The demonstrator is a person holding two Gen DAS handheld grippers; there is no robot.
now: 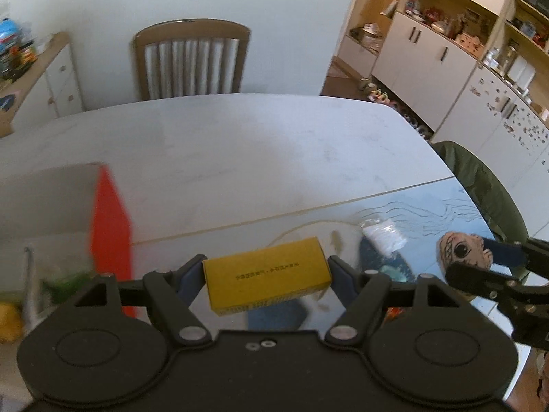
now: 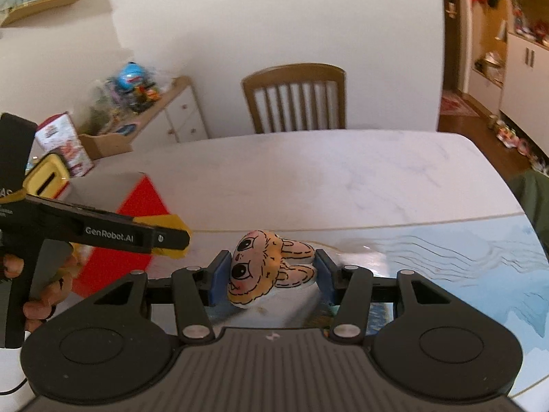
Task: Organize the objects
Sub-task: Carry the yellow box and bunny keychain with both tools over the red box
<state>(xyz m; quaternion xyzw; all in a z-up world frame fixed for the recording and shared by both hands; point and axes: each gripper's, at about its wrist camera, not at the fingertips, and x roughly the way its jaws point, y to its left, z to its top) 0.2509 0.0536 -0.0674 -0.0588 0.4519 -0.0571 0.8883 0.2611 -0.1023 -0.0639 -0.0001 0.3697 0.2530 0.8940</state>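
Left gripper [image 1: 267,276] clamps yellow box [image 1: 266,274]; right gripper [image 2: 269,276] clamps rabbit toy [image 2: 267,269].

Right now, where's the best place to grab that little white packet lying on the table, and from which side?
Take the white packet across its narrower middle, coming down from above. It lies flat on the glossy mat, so a sideways approach would have no edge to catch, I'd judge. It looks soft, so a gentle squeeze should do. Both grippers are full, though: the left gripper holds the yellow box, the right gripper the bunny toy.
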